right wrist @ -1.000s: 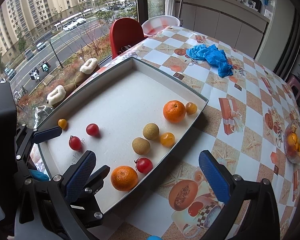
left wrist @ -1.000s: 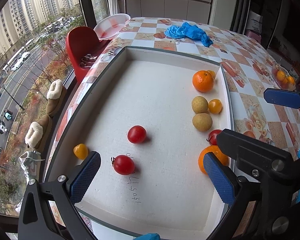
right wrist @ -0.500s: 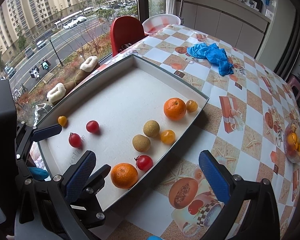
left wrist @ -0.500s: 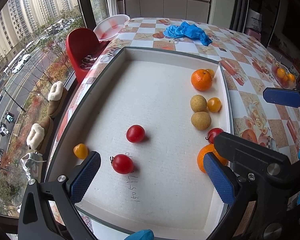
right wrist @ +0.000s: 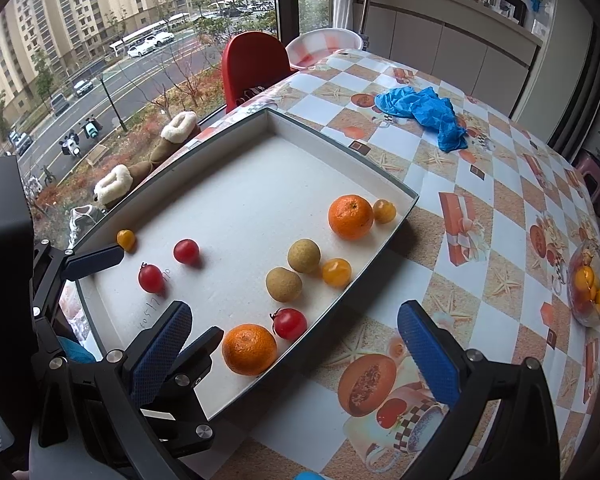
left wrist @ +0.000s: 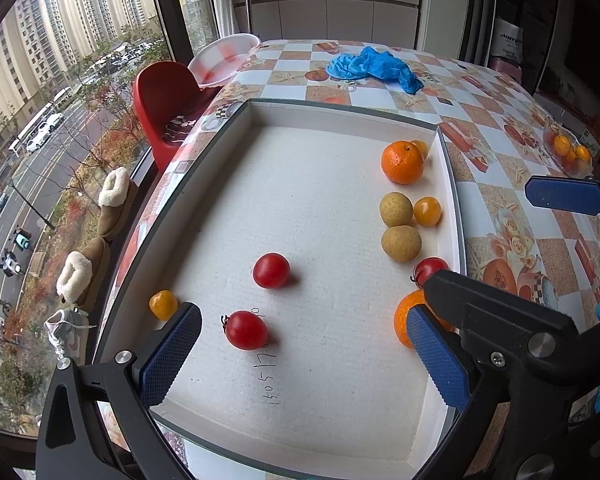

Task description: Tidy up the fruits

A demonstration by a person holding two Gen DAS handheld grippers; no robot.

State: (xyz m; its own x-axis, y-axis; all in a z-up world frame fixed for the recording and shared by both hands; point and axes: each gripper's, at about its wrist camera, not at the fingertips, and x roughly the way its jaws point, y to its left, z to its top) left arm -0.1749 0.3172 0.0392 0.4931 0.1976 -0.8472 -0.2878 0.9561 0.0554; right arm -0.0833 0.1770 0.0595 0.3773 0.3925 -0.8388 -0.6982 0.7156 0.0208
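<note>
The counter (right wrist: 480,216), covered in a checkered cloth printed with fruit and starfish, carries a large shallow white foam tray (left wrist: 332,120) set along its window edge. The tray's raised walls keep round fruit from rolling off.

The left claw (left wrist: 300,356) hangs over the near end of the tray with its blue-padded fingers spread wide and nothing between them. The right claw (right wrist: 296,356) hangs at the tray's near right corner, one finger over the tray and one over the counter, equally spread and empty. Judged from this, no fruit is picked yet, and both claws are held open to admit one.

Two textured orange mandarins lie along the right wall: one at the far end (left wrist: 402,162), one at the near end (right wrist: 249,349), partly hidden by the right claw in the left view. Two dull tan round fruits (left wrist: 396,210) (left wrist: 401,243) sit touching between them.

Three glossy red cherry tomatoes are split: two (left wrist: 271,270) (left wrist: 246,330) in the left-centre, well apart from the third (right wrist: 289,323) beside the near mandarin.

Three small yellow-orange tomatoes are also scattered: one (left wrist: 163,305) at the left wall, one (left wrist: 427,211) beside the tan fruits, one (right wrist: 384,211) touching the far mandarin. Kinds are mixed, so grouping appears barely begun.
</note>
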